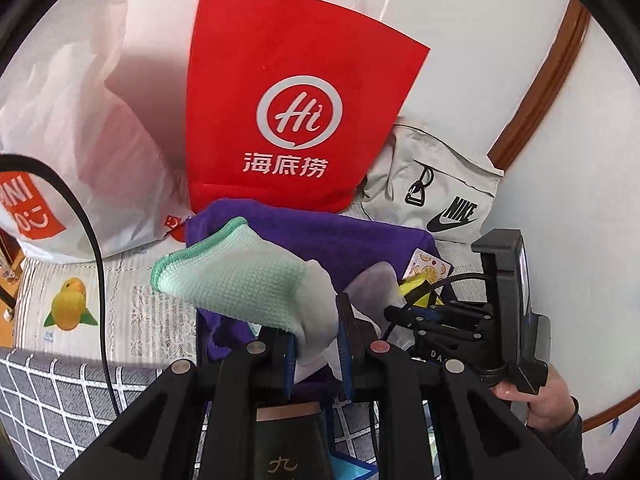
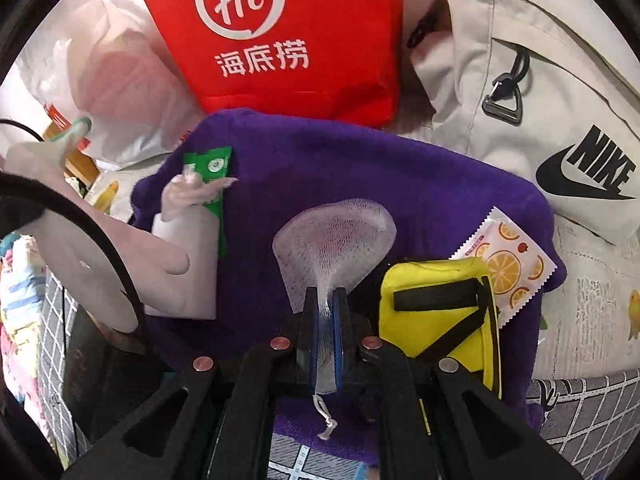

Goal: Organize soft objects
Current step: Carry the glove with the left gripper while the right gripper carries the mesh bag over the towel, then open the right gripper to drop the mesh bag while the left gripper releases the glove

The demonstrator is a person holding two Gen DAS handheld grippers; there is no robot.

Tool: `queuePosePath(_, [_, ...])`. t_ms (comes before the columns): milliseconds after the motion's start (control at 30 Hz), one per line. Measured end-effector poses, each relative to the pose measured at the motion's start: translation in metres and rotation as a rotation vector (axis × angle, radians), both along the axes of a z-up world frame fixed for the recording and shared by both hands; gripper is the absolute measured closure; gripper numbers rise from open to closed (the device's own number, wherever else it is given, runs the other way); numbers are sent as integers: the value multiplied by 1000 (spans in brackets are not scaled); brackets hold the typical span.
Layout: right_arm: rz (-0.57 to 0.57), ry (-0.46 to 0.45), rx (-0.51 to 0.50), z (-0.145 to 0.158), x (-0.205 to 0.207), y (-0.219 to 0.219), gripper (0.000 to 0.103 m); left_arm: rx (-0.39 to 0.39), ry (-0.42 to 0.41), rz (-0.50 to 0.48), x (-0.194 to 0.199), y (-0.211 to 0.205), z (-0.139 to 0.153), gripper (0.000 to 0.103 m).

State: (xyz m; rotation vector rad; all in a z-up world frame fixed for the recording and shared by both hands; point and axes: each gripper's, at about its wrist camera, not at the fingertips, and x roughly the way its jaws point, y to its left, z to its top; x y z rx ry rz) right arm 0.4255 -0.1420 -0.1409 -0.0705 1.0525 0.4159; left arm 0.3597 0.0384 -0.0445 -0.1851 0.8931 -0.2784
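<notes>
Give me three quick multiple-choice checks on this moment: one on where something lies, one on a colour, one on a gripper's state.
1. Where does the yellow pouch lie?
A. on the purple towel
B. inside the red bag
C. on the beige Nike bag

2. What colour is the edging of the cloth in the left gripper?
A. red
B. green
C. black

3. What is the state of the right gripper?
A. wide open, nothing in it
B. shut on the yellow pouch
C. shut on the white mesh net

Answers: 1 A, the pouch rests on the purple fabric; 2 B, a green border runs round the pale cloth; 3 C, the net fans out from between its pads.
</notes>
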Motion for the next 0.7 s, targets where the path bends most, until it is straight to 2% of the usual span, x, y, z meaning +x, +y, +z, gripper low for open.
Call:
queuePosePath(33, [4, 3, -3, 0, 0, 0, 95, 7, 2, -9, 2, -2, -1, 86])
queuePosePath(100, [-2, 3, -16, -1, 0, 0, 88, 18, 10, -15, 6, -6, -4, 86])
queuePosePath(133, [-9, 4, -24, -1, 2, 1, 80, 15, 12, -18, 7, -7, -5, 86])
queuePosePath(167, [-14, 4, -29, -1, 1, 0, 67, 14, 12, -22, 8, -8, -6, 86])
queuePosePath(267, [-10, -10, -16, 4, -3, -3, 58, 23, 12, -25, 11, -10, -8, 86])
queuePosePath(400, [-24, -69, -56, 17, -13, -10, 56, 24, 27, -35, 17, -13, -12, 86])
queuePosePath(600, [-57, -118, -38, 43, -33, -34, 54, 0, 41, -101, 26, -34, -10, 86])
queuePosePath(700, [-88, -156, -29, 56, -47, -53, 47, 40, 57, -115, 31, -48, -15, 86])
